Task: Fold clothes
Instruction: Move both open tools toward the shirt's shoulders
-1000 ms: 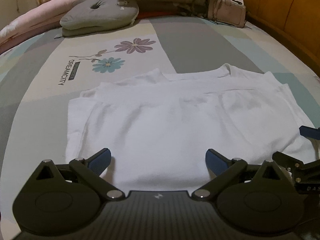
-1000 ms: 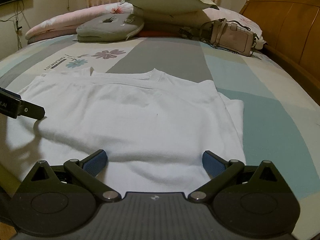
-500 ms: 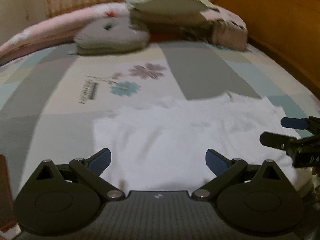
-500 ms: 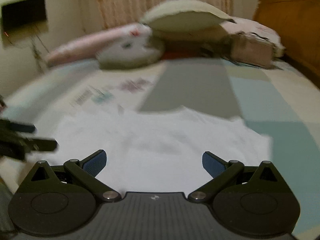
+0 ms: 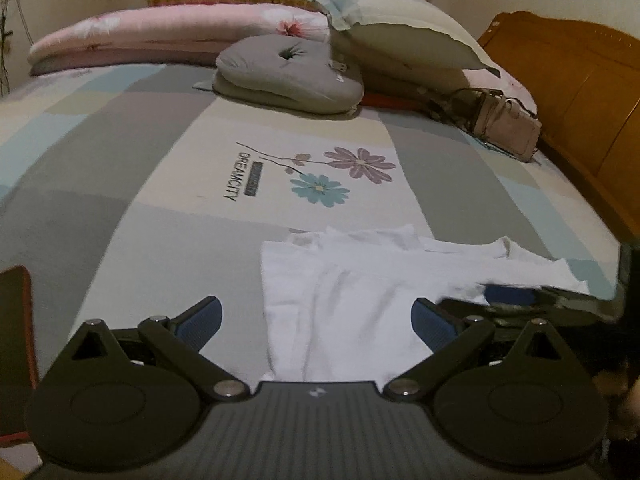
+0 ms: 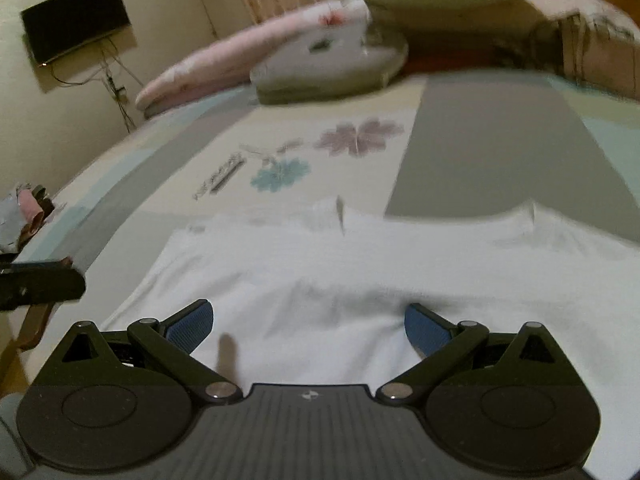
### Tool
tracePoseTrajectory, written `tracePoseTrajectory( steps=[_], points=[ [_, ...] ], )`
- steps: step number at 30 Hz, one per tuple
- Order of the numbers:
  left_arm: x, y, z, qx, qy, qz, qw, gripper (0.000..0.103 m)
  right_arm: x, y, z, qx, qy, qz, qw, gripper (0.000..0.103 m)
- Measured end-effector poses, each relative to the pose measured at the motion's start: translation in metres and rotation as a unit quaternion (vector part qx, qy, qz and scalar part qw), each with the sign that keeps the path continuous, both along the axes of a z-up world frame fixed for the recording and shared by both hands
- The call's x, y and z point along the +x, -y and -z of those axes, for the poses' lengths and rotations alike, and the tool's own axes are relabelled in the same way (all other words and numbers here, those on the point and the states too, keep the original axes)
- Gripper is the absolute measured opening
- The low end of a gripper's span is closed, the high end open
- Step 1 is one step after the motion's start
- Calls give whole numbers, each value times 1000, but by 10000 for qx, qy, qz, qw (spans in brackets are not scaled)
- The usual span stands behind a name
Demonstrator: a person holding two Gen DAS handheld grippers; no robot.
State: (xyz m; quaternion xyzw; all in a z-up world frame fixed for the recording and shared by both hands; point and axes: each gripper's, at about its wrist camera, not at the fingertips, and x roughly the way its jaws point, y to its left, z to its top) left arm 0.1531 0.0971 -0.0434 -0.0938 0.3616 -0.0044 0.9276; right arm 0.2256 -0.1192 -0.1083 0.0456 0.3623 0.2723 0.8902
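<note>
- A white shirt (image 5: 360, 280) lies flat on the bed (image 5: 160, 200), on the near side of the flower print (image 5: 340, 176).
- The shirt looks partly folded. Its sides seem tucked in and its collar end points toward the flower print.
- The left tongs (image 5: 316, 320) are spread wide and hold nothing. They hang over the near left edge of the shirt.
- The right tongs (image 6: 306, 326) are spread wide too, with nothing in them. They sit over the near middle of the shirt.
- The right view is blurry, so small folds are hard to see there.
- The shirt is soft and light. I think it will flop and sag if picked up at one spot only.
- It is thin, so the tongs must pinch all the layers at once, or a layer may slip out.
- Good spots to grab look like the two near corners of the shirt, one for each pair of tongs.
- Then the near edge could be lifted and laid over toward the collar.
- A gray cushion (image 5: 288, 76) and a bag (image 5: 500, 124) sit far past the flower print, well away from the shirt.
</note>
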Motion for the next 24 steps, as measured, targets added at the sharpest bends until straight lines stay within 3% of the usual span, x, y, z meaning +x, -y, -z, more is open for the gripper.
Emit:
tracePoseTrajectory(
  steps=[5, 9, 13, 18, 24],
  points=[
    [-2, 2, -1, -118, 45, 47, 9999, 101, -1, 4, -13, -21, -172, 47, 9998, 103],
    [-4, 5, -4, -227, 23, 77, 9997, 101, -35, 13, -22, 133, -162, -123, 9997, 103],
    [-10, 15, -10, -317, 19, 176, 9993, 101, -68, 18, -6, 303, -549, -91, 9980, 103],
    [-21, 29, -22, -273, 41, 291, 9992, 101, -104, 26, -9, 256, -347, -59, 9991, 103],
    [-43, 39, -45, -335, 238, 390, 9984, 101, -121, 48, -30, 656, -260, 294, 9971, 103]
  ],
)
